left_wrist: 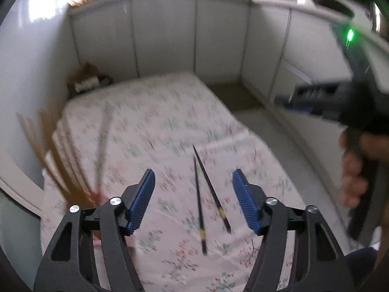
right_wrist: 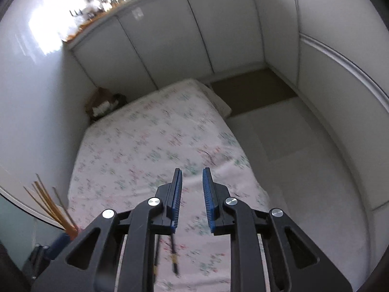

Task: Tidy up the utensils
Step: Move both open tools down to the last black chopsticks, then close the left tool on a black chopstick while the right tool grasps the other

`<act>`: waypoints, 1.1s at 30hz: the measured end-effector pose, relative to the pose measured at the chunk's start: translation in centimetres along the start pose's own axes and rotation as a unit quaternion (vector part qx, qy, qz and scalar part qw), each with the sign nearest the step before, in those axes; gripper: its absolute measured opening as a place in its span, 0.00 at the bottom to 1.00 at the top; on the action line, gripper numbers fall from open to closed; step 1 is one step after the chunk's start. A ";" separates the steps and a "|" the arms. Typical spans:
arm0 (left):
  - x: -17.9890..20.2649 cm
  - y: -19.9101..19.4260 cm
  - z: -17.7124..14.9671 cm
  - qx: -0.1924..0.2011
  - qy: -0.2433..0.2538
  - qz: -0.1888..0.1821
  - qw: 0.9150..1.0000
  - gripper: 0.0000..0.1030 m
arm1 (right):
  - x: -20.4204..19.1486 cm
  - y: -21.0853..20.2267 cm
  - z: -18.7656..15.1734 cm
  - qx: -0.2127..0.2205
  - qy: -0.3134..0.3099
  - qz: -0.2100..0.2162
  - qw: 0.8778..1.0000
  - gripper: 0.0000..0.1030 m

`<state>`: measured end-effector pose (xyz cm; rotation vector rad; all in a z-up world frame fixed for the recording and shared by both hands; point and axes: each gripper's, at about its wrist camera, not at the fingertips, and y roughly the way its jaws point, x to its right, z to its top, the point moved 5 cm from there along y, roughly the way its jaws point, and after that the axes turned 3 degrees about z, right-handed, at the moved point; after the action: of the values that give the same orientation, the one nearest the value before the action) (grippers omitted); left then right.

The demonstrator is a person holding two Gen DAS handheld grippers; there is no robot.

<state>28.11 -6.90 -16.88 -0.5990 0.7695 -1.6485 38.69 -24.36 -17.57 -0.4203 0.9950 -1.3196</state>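
Two black chopsticks [left_wrist: 206,194] with yellow bands lie on the floral tablecloth [left_wrist: 155,126], between the fingers of my left gripper [left_wrist: 193,185], which is open wide and empty above them. A bunch of tan wooden chopsticks [left_wrist: 46,150] stands blurred at the left. My right gripper [right_wrist: 192,182] is open a little and empty, held above the cloth [right_wrist: 150,141]; the black chopsticks [right_wrist: 173,255] show under its fingers. The tan chopsticks [right_wrist: 51,204] stand in a blue holder [right_wrist: 60,243] at lower left. The right gripper's body [left_wrist: 359,102] and the hand holding it show at the right in the left wrist view.
White cabinet doors [right_wrist: 170,31] close off the back and right. A brown object [right_wrist: 104,102] sits in the far left corner behind the table. A countertop with small items [right_wrist: 102,4] runs along the top. Floor [right_wrist: 279,126] lies right of the table.
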 end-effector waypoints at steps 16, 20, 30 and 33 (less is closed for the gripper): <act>0.5 11.1 -4.4 -0.172 -0.023 -0.007 0.985 0.24 | 1.3 1.6 -1.1 -0.048 0.014 0.019 0.999 0.19; 0.2 12.8 -4.4 -0.190 -0.036 -0.018 0.981 0.17 | 1.2 2.3 -1.5 -0.061 0.014 0.018 0.998 0.19; 0.8 14.1 -4.5 -0.200 -0.016 -0.024 0.979 0.05 | 0.8 4.3 -2.3 -0.087 0.000 0.008 0.996 0.19; 0.9 12.0 -3.7 -0.172 -0.026 -0.044 0.984 0.05 | 1.2 5.8 -2.8 -0.109 -0.006 -0.006 0.994 0.19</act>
<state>32.92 -8.59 -28.44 -0.9264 1.0119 -1.5833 39.88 -23.24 -23.94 -0.6007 1.1326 -1.2215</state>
